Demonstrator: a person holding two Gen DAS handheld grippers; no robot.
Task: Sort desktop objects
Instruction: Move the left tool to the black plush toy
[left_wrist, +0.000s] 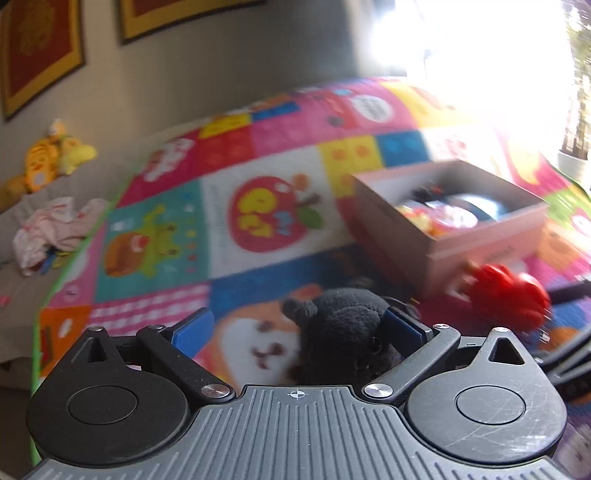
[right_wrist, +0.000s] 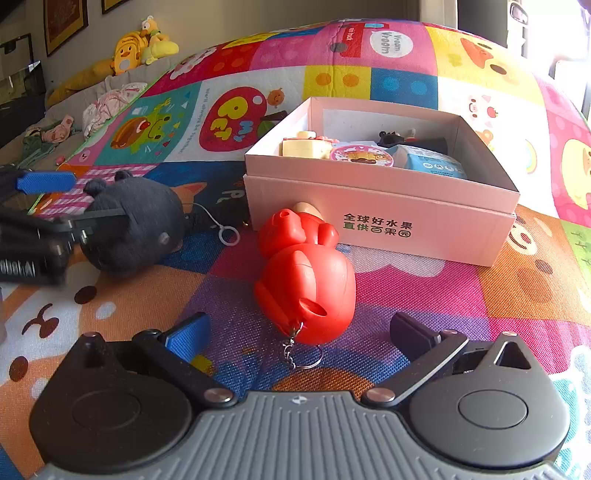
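The left gripper (left_wrist: 297, 328) is standing wide open, with the dark plush toy (left_wrist: 341, 325) lying on the play mat (left_wrist: 155, 236) between its fingers (left_wrist: 194, 330), close to the right one and not squeezed. The right gripper (right_wrist: 301, 334) is also gaping open, holding nothing; the red toy (right_wrist: 304, 273) is lying just ahead between its fingers, beside the pink box (right_wrist: 380, 218).

daylight glare upper right; left view blurred
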